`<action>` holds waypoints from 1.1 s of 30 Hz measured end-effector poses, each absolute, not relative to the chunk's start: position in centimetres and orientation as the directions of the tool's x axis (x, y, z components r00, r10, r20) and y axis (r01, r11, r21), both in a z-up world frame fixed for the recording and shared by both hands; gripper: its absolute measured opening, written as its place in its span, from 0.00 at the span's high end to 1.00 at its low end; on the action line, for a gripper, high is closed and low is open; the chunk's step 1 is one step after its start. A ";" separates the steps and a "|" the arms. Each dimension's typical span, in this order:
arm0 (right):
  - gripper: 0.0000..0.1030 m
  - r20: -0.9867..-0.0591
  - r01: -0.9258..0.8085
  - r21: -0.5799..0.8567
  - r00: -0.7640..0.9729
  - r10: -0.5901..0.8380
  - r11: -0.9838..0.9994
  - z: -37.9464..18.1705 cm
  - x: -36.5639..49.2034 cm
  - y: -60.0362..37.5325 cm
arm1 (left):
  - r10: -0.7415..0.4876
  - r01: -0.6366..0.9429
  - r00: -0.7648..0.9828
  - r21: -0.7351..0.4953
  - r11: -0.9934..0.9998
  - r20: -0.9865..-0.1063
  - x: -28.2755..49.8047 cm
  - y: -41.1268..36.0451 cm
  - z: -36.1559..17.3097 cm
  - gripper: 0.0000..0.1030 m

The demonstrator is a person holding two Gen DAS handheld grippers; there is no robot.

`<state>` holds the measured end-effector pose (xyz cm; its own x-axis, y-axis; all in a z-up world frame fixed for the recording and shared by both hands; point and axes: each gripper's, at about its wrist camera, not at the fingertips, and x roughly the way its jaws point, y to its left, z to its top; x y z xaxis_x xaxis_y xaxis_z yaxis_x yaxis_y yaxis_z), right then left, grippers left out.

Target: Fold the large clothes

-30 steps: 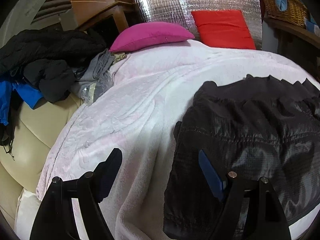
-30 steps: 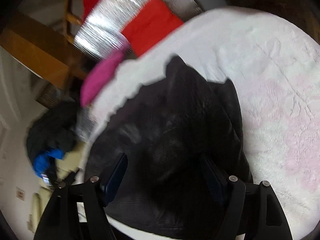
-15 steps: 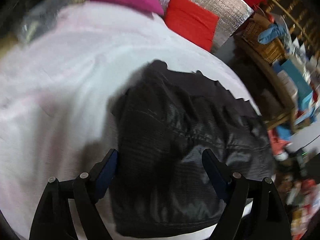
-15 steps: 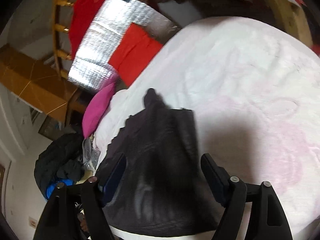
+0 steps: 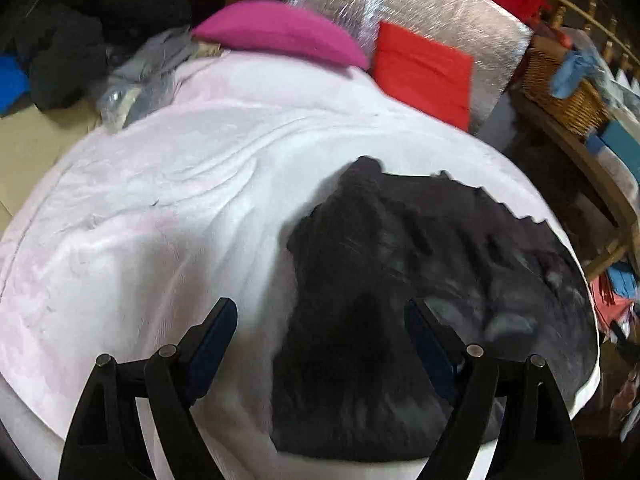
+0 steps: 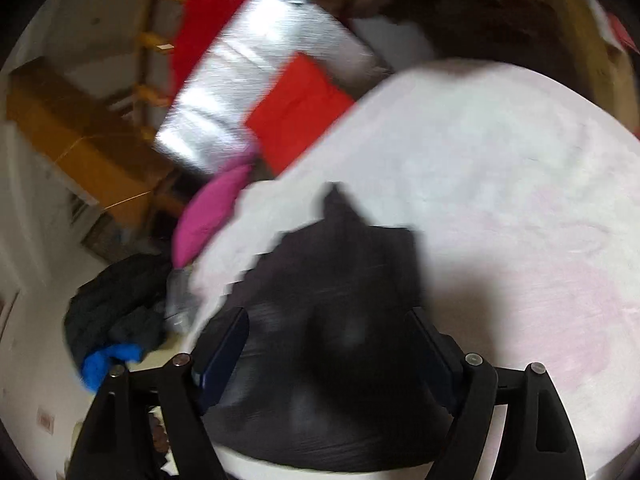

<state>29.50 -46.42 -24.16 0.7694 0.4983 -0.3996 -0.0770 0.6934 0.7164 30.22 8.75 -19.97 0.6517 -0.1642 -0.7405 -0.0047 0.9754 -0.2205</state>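
Note:
A black shiny garment (image 5: 420, 288) lies folded on the pale pink blanket (image 5: 180, 208) near the bed's front edge. It also shows in the right wrist view (image 6: 340, 320), blurred. My left gripper (image 5: 320, 344) is open and empty above the garment's left edge. My right gripper (image 6: 326, 344) is open and empty above the same garment, nearer its right side. Neither gripper touches the cloth as far as I can see.
A pink pillow (image 5: 280, 32), a red cushion (image 5: 420, 72) and a silver foil panel (image 5: 420, 12) stand at the bed's head. A pile of dark and blue clothes (image 5: 52, 52) lies at the left. A wicker basket (image 5: 560, 88) sits on a shelf at right.
Both views have swung and are blurred with motion. The left view has turned back toward the left, showing more blanket. Both grippers stay open over the black garment.

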 end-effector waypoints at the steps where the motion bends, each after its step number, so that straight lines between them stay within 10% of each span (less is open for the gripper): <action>1: 0.20 -0.385 -0.116 0.724 0.750 0.538 0.680 -23.6 29.1 -44.8 | -0.176 0.018 0.678 -0.222 0.975 -0.714 28.7 8.3 -19.4 0.17; 9: 0.17 -0.401 -0.111 0.859 0.460 0.792 0.500 -29.1 27.1 -34.8 | -0.500 0.115 0.586 -0.545 0.831 -0.638 23.1 5.4 -22.7 0.16; 24: 0.16 -0.371 0.267 0.928 0.712 0.596 0.260 -35.8 28.4 -43.2 | -0.548 -0.234 0.583 -0.771 0.593 -0.599 27.1 8.4 -29.0 0.14; 33: 0.42 -0.469 0.203 0.831 0.756 0.456 0.518 -31.4 32.2 -41.5 | -0.477 -0.140 0.654 -0.713 0.687 -0.588 30.7 7.2 -25.7 0.56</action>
<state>32.18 -41.46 -31.35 0.7564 0.4558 -0.4691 0.2032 0.5179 0.8309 30.66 7.16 -25.70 0.6536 -0.4769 -0.5877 -0.1403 0.6867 -0.7132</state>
